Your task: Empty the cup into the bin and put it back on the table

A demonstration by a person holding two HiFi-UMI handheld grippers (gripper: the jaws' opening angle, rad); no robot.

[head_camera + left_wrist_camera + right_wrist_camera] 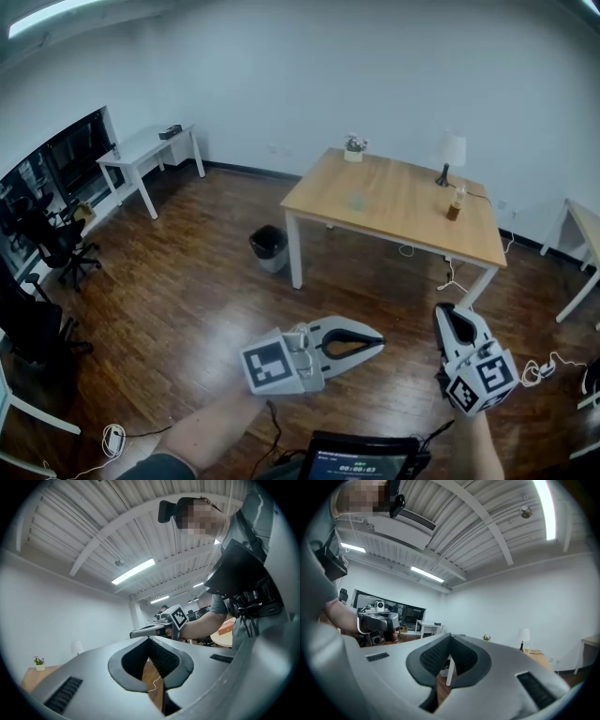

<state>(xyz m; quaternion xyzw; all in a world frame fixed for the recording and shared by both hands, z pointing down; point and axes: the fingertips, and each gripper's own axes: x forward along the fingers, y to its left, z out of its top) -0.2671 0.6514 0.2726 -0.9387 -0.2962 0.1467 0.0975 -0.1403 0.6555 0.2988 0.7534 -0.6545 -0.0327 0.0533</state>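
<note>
Small translucent cup (pixel 357 201), pale and faint, on wooden table (pixel 403 217), frame centre. Black bin (pixel 269 247) left of table leg. Left gripper (pixel 379 343) and right gripper (pixel 446 310), lower frame, both closed, empty.

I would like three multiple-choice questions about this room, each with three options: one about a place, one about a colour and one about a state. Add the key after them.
1. Where is the bin? A on the floor beside the table; B on the table; C on a shelf.
2. What colour is the shade of the lamp? A red; B white; C black.
3. How is the right claw? A wide open; B shut on a cloth; C shut and empty.
Key: 1 A, it stands on the floor by a table leg; 2 B, the shade is white; 3 C, its jaws meet with nothing between them.
</note>
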